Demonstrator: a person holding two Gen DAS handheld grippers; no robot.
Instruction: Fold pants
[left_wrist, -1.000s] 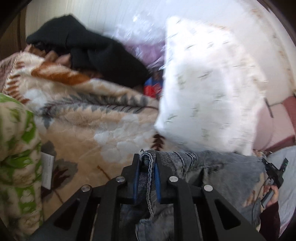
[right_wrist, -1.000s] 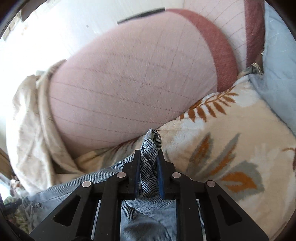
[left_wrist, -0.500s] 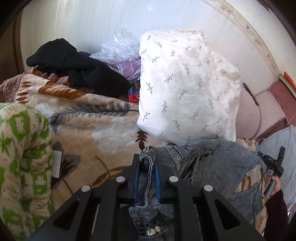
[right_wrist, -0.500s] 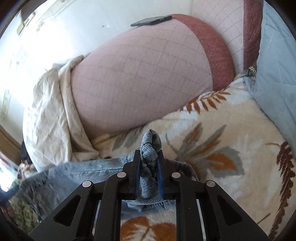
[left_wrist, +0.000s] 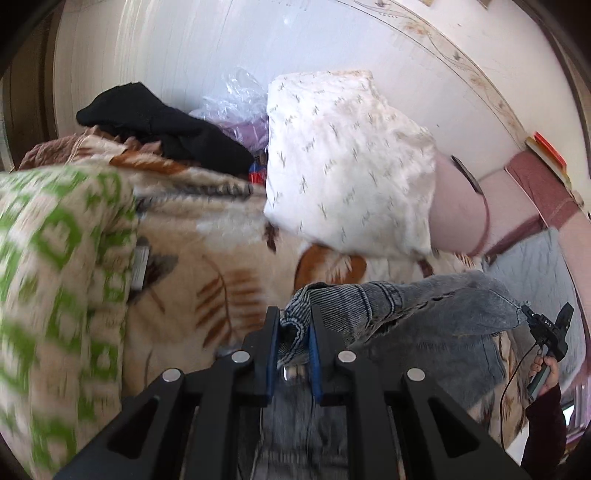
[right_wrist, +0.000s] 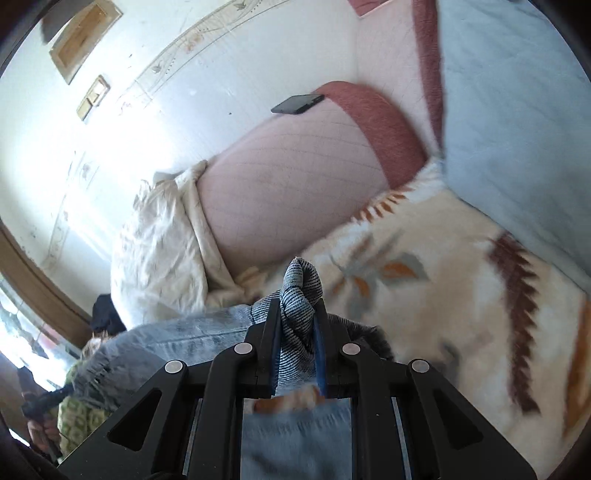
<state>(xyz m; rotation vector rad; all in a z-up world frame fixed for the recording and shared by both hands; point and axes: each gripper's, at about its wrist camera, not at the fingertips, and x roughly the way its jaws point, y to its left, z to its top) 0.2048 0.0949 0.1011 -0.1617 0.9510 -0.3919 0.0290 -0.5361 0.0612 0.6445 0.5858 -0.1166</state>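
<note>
Grey-blue denim pants (left_wrist: 424, 310) hang stretched between both grippers above a cream leaf-patterned blanket (left_wrist: 207, 258). My left gripper (left_wrist: 293, 332) is shut on a bunched corner of the waistband, with a metal button just below the pads. In the right wrist view my right gripper (right_wrist: 298, 325) is shut on another bunched fold of the pants (right_wrist: 300, 284), and the cloth trails off to the left and hangs below. The right gripper also shows at the right edge of the left wrist view (left_wrist: 550, 330), held by a hand.
A white sprigged pillow (left_wrist: 343, 162) and a pink pillow (right_wrist: 291, 181) with a dark phone (right_wrist: 297, 104) on top stand against the wall. A green-and-cream blanket (left_wrist: 55, 277) is heaped at left, black clothing (left_wrist: 159, 125) behind it. A pale blue quilt (right_wrist: 517, 110) lies at right.
Both grippers have risen and pulled back from the pillows with the pants still held. The denim is lifted and stretched between them, and more blanket shows beneath.
</note>
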